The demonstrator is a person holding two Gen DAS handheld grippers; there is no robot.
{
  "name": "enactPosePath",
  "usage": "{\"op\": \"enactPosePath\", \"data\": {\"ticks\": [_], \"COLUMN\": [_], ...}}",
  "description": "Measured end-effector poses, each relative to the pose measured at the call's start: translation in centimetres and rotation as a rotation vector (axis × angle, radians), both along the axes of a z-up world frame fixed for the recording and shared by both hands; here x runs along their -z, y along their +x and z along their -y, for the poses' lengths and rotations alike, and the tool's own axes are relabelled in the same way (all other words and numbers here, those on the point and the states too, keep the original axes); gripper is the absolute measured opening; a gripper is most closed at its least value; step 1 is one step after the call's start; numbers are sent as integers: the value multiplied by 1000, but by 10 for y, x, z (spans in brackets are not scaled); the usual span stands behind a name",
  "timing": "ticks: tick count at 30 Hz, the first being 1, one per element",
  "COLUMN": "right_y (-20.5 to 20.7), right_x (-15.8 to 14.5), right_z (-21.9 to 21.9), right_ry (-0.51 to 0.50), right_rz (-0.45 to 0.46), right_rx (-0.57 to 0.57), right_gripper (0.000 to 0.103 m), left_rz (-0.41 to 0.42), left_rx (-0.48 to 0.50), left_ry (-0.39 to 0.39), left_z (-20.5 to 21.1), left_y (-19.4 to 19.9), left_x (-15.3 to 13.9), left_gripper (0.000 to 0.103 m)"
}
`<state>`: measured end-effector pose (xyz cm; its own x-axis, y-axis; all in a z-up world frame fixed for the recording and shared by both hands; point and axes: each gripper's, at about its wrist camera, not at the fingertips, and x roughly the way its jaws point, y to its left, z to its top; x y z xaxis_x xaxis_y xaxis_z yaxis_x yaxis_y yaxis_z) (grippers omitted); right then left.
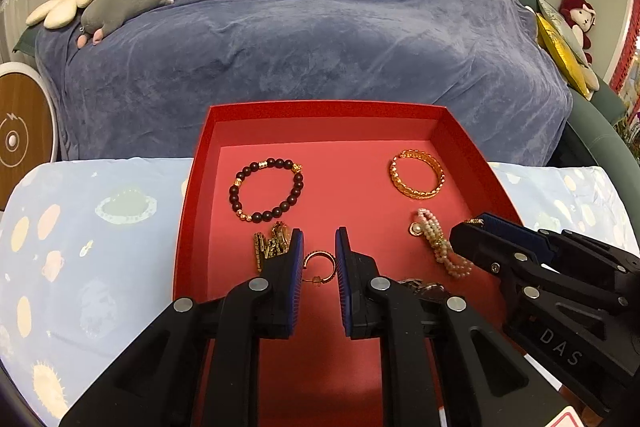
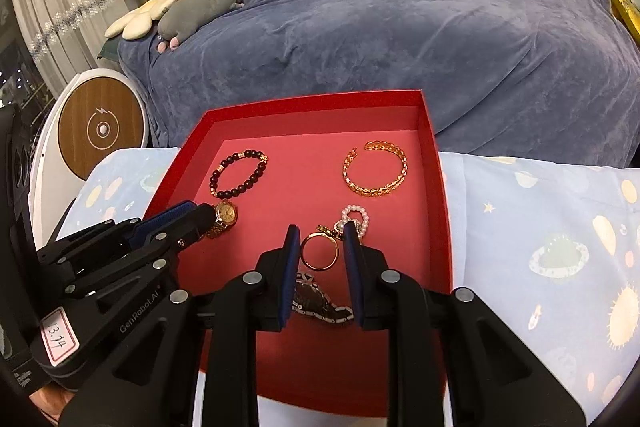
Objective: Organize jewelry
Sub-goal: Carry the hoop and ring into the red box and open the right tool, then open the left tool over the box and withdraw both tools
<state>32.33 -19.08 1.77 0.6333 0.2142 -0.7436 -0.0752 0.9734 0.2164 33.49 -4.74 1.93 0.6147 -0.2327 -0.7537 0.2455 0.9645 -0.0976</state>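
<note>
1. Left wrist view.
   - Left gripper: narrow, and judged closed on a small gold hoop, whose sides meet both pads.
   - It sits over the near part of the red tray. The tray rests on the cloth-covered surface.
   - A gold watch lies just beside the left pad, with a beaded bracelet behind it.
   - A gold cuff lies at the far right, and a pearl bracelet in front of it.
   - Right gripper: seen from the side, with a glint of gold at its tip.

2. Right wrist view.
   - Right gripper: narrow, and judged closed on a gold ring that spans the gap between the pads.
   - A steel watch lies beneath it. The pearl bracelet is just beyond the right pad.
   - Left gripper: its tip is at the gold watch. Its load is hidden from here.

3. Handling advice, given as a judgement.
   - Bare tray floor is best sought for each small piece, away from the watches and the pearls.
   - Each piece should be lowered until it touches the floor before the pads are eased apart, since a dropped hoop or ring is likely to roll.
   - The grip should be held even, and the two grippers kept apart.
</note>
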Motion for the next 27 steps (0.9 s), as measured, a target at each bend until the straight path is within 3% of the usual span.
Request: {"op": "enactPosePath", "data": {"ticks": [7,20,23,27], "right_y": [12,15,4,-22], "right_x": [18,17,7,-13], "right_z": [-7,-18,-11,2], "right_ry": [-1,-25,-16,-13], "right_rz": [-24,-5,13,36], "right_rx": [-7,-7,11,15], "right_gripper": [21,24,30,31], "left_rz": [-13,-35,-2,39], "left_rx": [-30,-48,-80,-81], "left_ry": [23,31,62,58], "left_z": [-6,-13,-14,-17], "left_y": [10,13,5,-15], "left_x": [15,21,12,-8], "left_gripper": [13,18,58,71]}}
